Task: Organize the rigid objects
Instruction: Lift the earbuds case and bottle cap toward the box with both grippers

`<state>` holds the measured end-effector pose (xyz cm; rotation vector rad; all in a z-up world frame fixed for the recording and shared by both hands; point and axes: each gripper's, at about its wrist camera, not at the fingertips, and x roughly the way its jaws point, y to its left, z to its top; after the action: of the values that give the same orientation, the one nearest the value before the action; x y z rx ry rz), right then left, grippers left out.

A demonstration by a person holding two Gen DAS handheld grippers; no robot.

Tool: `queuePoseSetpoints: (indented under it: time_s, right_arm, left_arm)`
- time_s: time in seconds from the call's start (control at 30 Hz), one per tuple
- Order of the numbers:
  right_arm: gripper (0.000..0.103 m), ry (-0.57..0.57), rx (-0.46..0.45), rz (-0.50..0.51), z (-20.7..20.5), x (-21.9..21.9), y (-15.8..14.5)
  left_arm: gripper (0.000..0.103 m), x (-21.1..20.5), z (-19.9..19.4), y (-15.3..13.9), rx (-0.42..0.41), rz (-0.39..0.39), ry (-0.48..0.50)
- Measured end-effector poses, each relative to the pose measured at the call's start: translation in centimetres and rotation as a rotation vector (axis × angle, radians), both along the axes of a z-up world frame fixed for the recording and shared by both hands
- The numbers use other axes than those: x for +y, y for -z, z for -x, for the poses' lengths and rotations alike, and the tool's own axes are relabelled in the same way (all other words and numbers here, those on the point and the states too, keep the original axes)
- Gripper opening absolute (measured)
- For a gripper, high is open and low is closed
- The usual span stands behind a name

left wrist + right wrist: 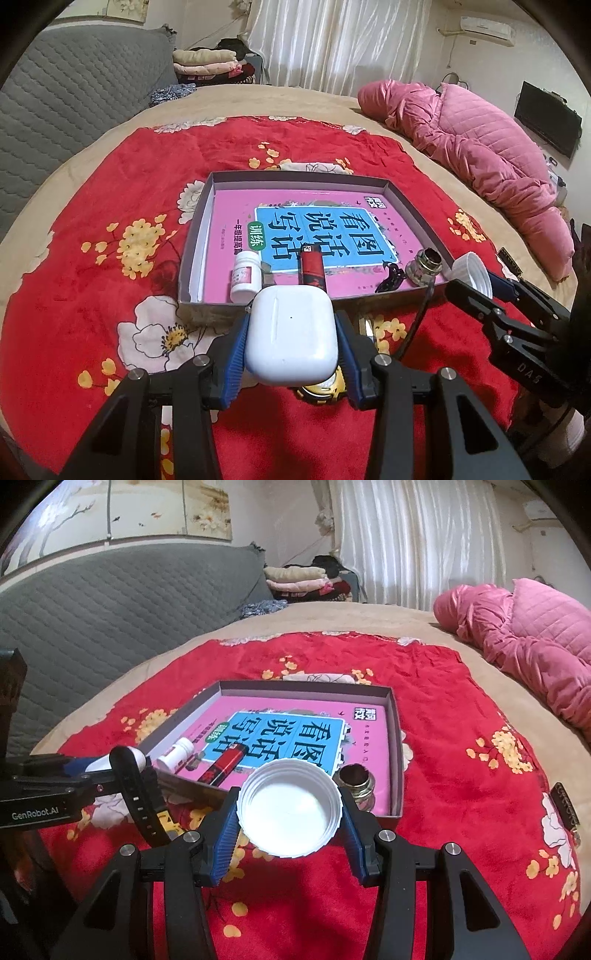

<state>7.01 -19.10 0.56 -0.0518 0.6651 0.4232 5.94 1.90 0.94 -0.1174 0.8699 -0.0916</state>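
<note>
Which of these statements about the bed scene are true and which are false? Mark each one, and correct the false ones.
1. The left tool grips a white earbud case. True.
2. The right tool is empty. False: it grips a white ribbed cap, hollow side towards the camera.
3. A small white pill bottle is inside the shallow box. True.
4. The red lighter lies on the blanket outside the box. False: it lies inside the box, on the pink book.
5. The box sits on a red floral blanket. True.
</note>
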Motion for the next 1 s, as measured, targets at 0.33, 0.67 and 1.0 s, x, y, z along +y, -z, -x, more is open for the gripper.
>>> queuePoseSetpoints:
  time_s: [0.33, 0.67, 1.0]
  right_arm:
    - [0.051, 0.099, -0.004, -0.041, -1.3, -3.0, -0.7]
    - [0.051, 0.14, -0.018, -0.038, -2.2, -3.9, -1.0]
    - [0.051, 0.054, -0.007, -0.004, -2.8, -1.8, -0.2]
  left_arm:
    - [0.045, 0.2, -1.7, -0.5, -0.009, 0.017, -0.009]
    - [0.045, -0.3, -3.6, -0.8, -0.018, 0.023, -0.007]
    - [0.045, -0.9, -5.5, -0.1, -0.004, 0.031, 0.0]
